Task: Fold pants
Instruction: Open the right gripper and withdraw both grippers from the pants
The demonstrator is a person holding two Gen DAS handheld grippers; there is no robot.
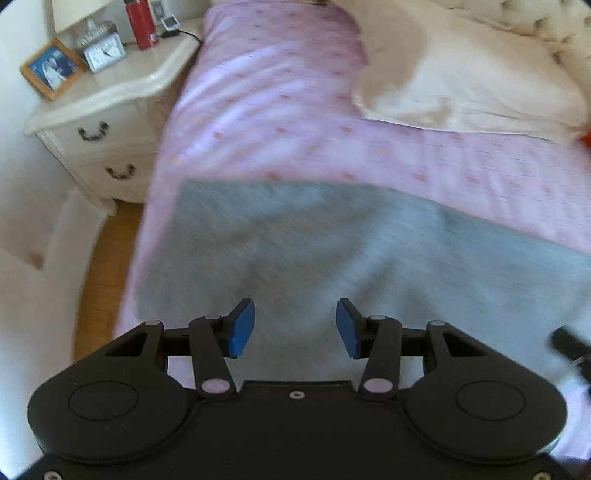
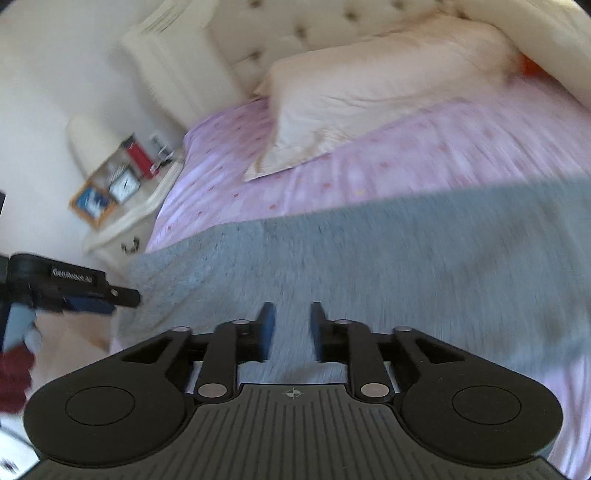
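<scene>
Grey pants point(image 1: 332, 251) lie spread flat across the near part of a pink bed sheet point(image 1: 277, 92); in the right wrist view the pants point(image 2: 406, 251) run as a wide grey band. My left gripper point(image 1: 295, 325) hangs above the pants near their left end, its blue pads wide apart with nothing between them. My right gripper point(image 2: 292, 321) also hovers over the pants, jaws a narrow gap apart and empty. The left gripper point(image 2: 122, 295) shows from the side at the pants' left edge. Both views are motion-blurred.
A cream pillow point(image 1: 461, 74) lies at the head of the bed below a tufted headboard point(image 2: 295, 37). Left of the bed is a white nightstand point(image 1: 110, 96) with a red bottle point(image 1: 140, 24), a clock point(image 1: 103, 51) and a photo frame point(image 1: 51, 68). Wooden floor point(image 1: 103, 251) shows beside the bed.
</scene>
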